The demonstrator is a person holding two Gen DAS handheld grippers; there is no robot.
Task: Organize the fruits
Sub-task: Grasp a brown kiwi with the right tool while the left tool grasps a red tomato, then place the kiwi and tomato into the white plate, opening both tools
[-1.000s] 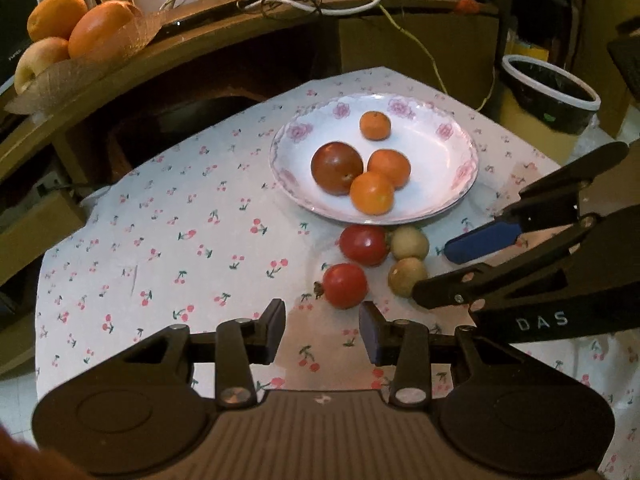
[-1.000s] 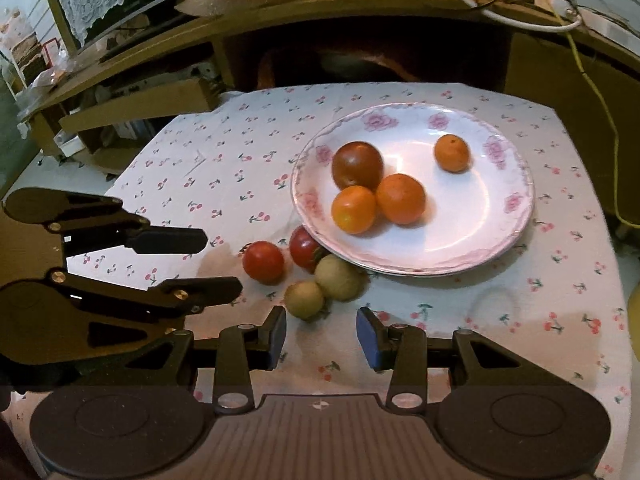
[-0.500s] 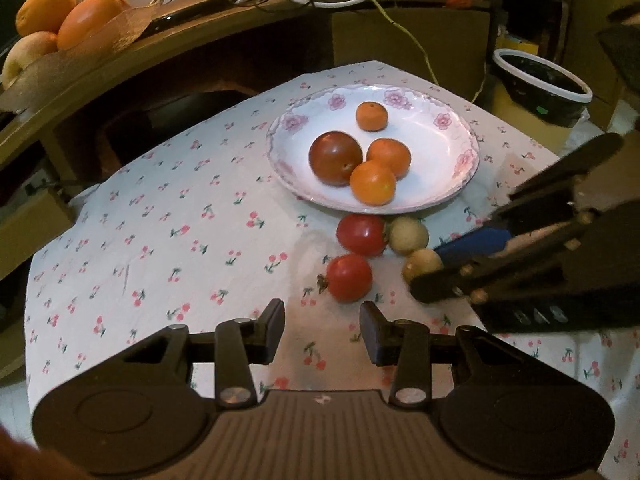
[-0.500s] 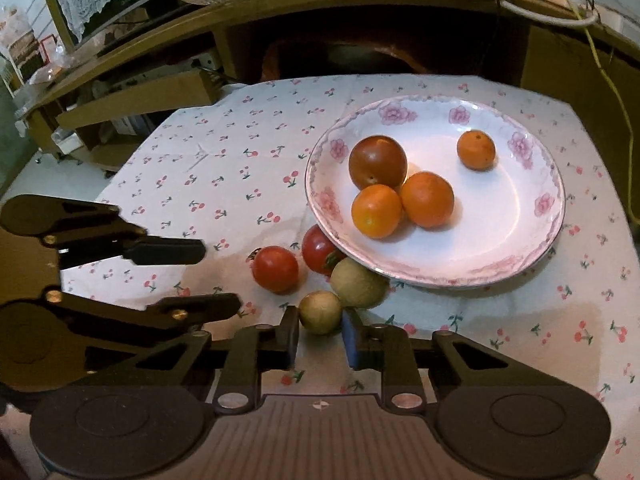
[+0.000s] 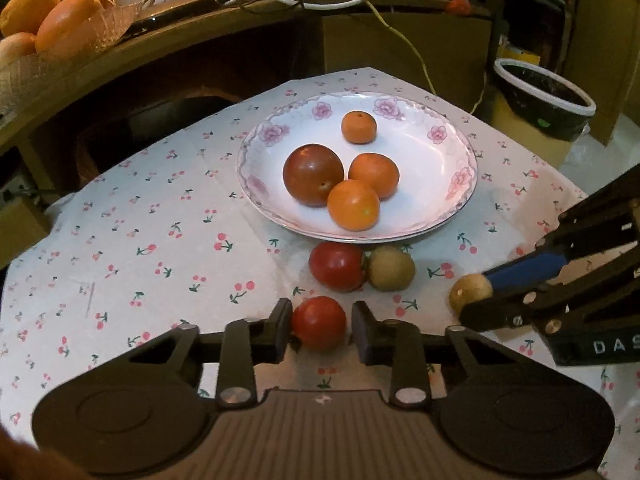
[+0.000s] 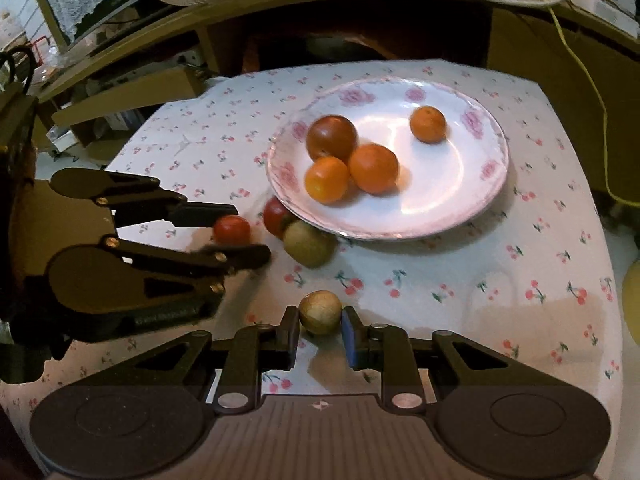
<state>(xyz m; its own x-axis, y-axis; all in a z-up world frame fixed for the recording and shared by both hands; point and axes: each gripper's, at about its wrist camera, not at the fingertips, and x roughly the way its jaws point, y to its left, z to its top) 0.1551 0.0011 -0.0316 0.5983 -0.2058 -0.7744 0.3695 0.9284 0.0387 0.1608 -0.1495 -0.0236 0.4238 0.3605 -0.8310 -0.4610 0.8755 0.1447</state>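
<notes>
The right gripper [image 6: 320, 332] fingers are clamped on a small tan fruit [image 6: 320, 312]. The left gripper [image 5: 320, 330] fingers bracket a red tomato [image 5: 319, 322], not visibly closed on it. Both fruits sit near the table's front edge, short of the floral plate [image 5: 460, 152]. The tomato is probably soft and smooth: grip across its widest part, lightly.
</notes>
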